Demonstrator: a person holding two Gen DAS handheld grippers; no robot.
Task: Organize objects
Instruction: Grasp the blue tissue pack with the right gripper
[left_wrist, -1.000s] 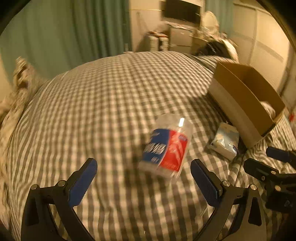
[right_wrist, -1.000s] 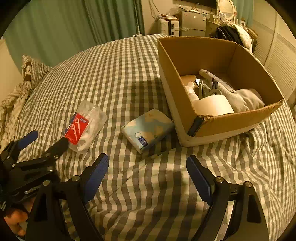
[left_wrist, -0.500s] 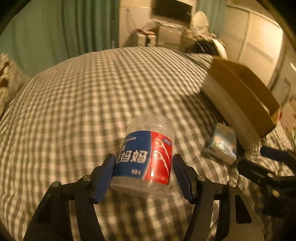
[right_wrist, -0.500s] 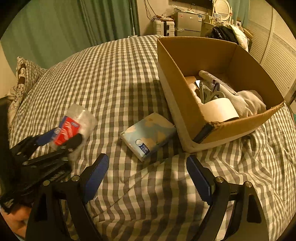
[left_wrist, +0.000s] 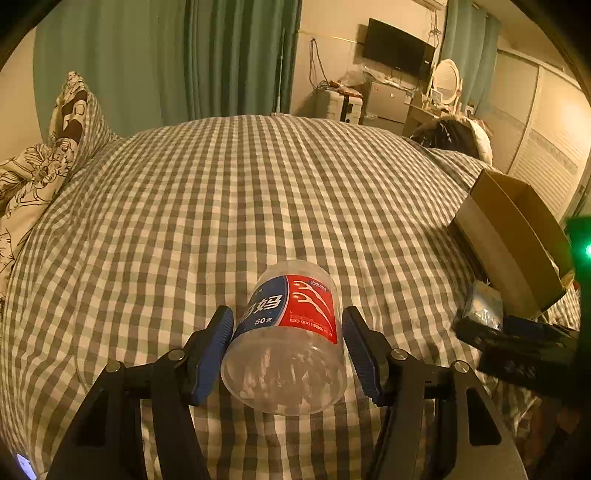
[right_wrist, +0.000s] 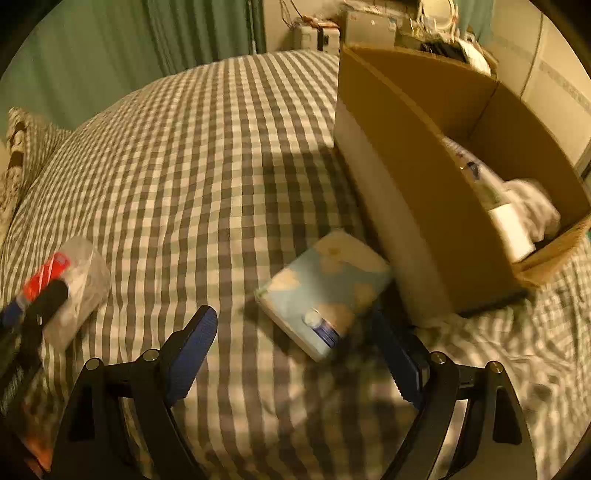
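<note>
My left gripper (left_wrist: 288, 350) is shut on a clear plastic jar (left_wrist: 291, 332) with a red and blue label and holds it above the checked bed. The jar also shows at the left of the right wrist view (right_wrist: 70, 284), between the left fingers. My right gripper (right_wrist: 295, 358) is open and empty, just short of a light blue tissue pack (right_wrist: 325, 288) that lies on the bed against the cardboard box (right_wrist: 406, 184). The pack (left_wrist: 484, 304) and the box (left_wrist: 513, 243) show at the right of the left wrist view.
The box holds a white roll (right_wrist: 511, 232), a bottle and crumpled cloth (right_wrist: 535, 206). A patterned pillow (left_wrist: 44, 147) lies at the far left of the bed. Green curtains (left_wrist: 221, 59) and furniture stand behind the bed.
My left gripper closed on the jar and lifted it off the bed. My right gripper moved forward and down toward the tissue pack.
</note>
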